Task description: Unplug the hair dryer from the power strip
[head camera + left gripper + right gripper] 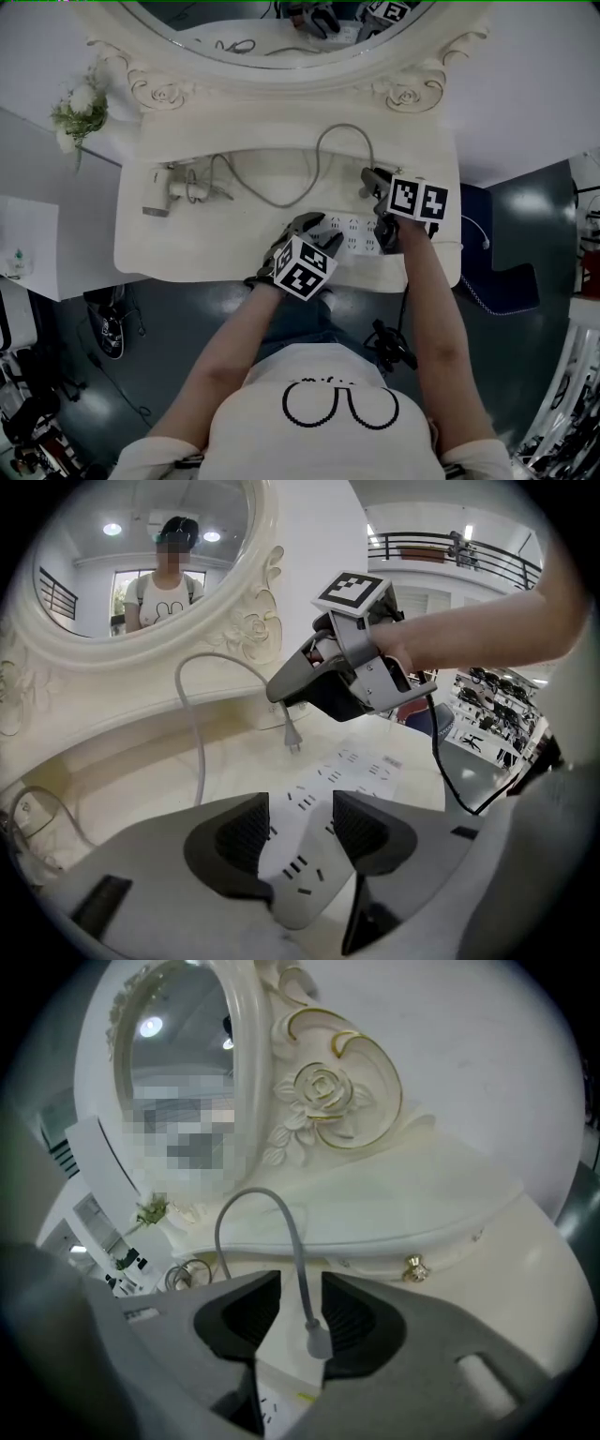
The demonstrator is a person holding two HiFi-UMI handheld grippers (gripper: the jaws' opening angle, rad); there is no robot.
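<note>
Vanity counter [234, 761]: the right claw [300, 1288], slackened, is dangling the pulled plug [319, 1340] loosely between its pads, at twelve o'clock from the left claw [302, 803], which is straddling the strip [361, 766], pads apart. The risk: the springy cord [281, 1213] may be about to whip the plug away.

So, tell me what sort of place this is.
Likely a dressing corner staged inside a lab or workshop: an ornate cream vanity table with an oval mirror and flowers, yet racks of equipment stand beside it.
</note>
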